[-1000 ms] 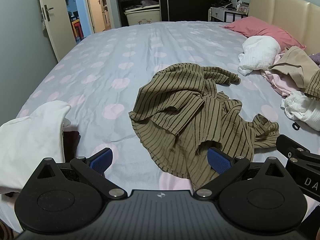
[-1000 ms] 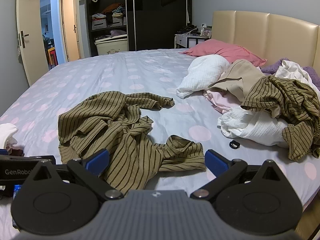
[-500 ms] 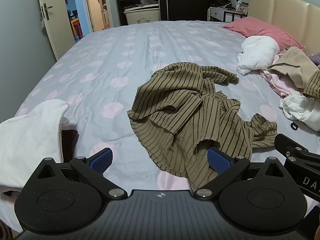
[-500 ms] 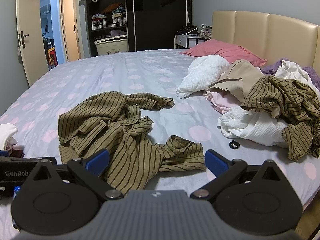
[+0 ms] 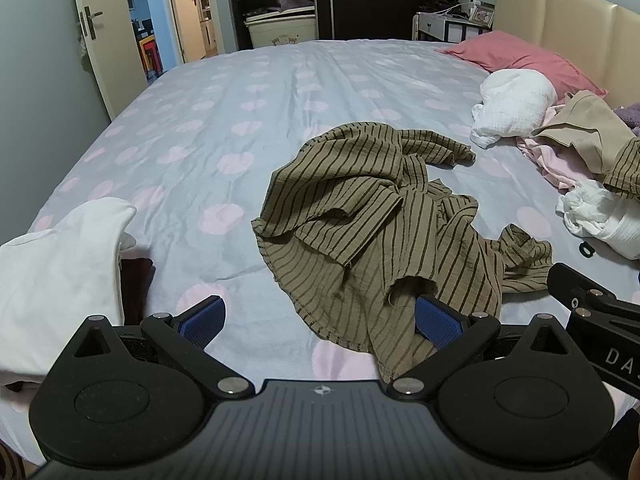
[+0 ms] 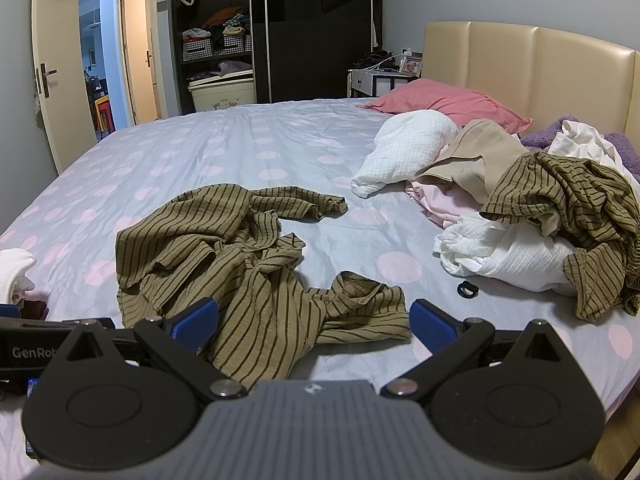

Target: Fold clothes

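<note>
A crumpled olive garment with dark stripes (image 5: pixel 376 216) (image 6: pixel 240 264) lies on the bed (image 5: pixel 248 128) near its front edge. My left gripper (image 5: pixel 318 316) is open just in front of the garment's near hem, its right blue pad (image 5: pixel 436 318) close to the cloth. My right gripper (image 6: pixel 312 320) is open too, hovering over the garment's near right part with nothing held. Each gripper's body shows at the edge of the other's view.
A pile of unfolded clothes (image 6: pixel 532 216), white, beige, pink and striped, lies at the right by the headboard and a pink pillow (image 6: pixel 440 100). Folded white and dark clothes (image 5: pixel 60 264) sit at the near left. A small black ring (image 6: pixel 467 289) lies on the sheet.
The left wrist view has crept slightly forward and down toward the striped garment. The right gripper has hardly moved. Both stay open.
</note>
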`<control>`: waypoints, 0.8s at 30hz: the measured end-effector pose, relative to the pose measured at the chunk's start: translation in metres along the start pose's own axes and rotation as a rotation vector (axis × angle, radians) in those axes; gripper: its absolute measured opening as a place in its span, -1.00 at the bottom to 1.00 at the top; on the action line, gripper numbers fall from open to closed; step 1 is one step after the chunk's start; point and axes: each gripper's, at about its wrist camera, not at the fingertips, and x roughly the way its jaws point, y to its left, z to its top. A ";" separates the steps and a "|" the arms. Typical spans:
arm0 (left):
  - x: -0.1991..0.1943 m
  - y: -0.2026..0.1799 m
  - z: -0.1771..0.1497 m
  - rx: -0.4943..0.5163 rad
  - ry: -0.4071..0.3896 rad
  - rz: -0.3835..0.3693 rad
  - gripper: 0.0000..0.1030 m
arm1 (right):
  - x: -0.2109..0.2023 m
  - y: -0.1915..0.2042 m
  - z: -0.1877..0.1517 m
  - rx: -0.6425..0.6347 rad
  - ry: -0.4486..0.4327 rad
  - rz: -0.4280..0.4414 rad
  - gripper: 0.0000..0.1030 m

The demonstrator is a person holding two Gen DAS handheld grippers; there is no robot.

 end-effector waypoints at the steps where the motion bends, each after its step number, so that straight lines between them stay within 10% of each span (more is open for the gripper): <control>1: 0.000 0.000 0.000 0.000 0.000 0.000 1.00 | 0.000 0.000 0.000 0.000 0.000 0.000 0.99; 24: 0.001 0.000 0.001 -0.001 0.004 -0.002 1.00 | 0.001 0.003 0.002 -0.007 -0.002 0.000 0.99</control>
